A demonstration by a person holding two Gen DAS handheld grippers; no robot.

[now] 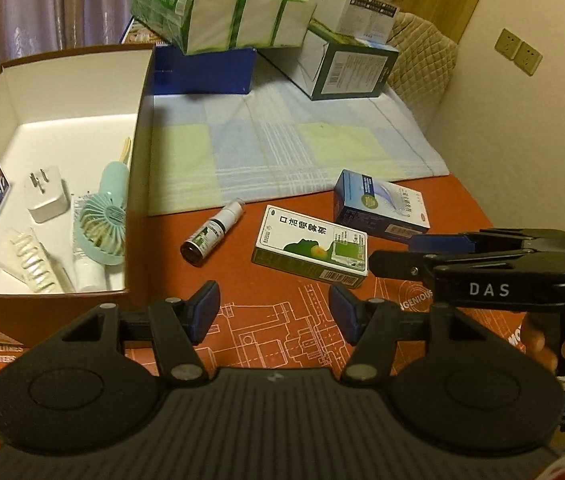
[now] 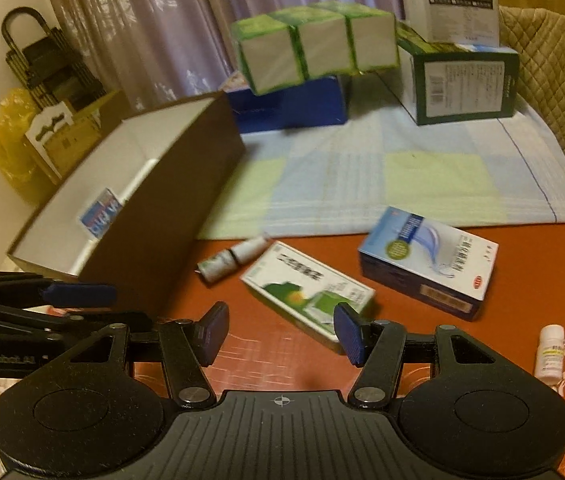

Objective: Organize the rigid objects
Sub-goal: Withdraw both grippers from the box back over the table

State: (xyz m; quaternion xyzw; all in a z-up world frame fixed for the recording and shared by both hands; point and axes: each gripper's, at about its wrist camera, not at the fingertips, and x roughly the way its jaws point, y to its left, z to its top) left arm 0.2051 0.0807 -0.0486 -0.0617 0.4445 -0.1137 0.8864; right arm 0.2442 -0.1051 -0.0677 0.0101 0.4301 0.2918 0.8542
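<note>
On the red mat lie a green-and-white medicine box point(image 1: 309, 247) point(image 2: 307, 283), a blue-and-white box point(image 1: 382, 205) point(image 2: 428, 259) and a small spray bottle point(image 1: 212, 232) point(image 2: 231, 259). A small white bottle point(image 2: 549, 354) stands at the right. The brown storage box point(image 1: 138, 168) point(image 2: 170, 216) at the left holds a mint hand fan point(image 1: 102, 216), a white plug adapter point(image 1: 45, 194), a blue card and white tubes. My left gripper point(image 1: 274, 312) is open and empty, just short of the green box. My right gripper point(image 2: 281, 332) is open and empty, its right finger beside the green box's near corner.
A checked cloth point(image 1: 282, 148) covers the far table. On it stand a blue box point(image 1: 202, 70) under a green tissue pack point(image 1: 218, 12), and a dark green carton point(image 1: 346, 68). A quilted chair back point(image 1: 422, 52) and wall sockets are at the right.
</note>
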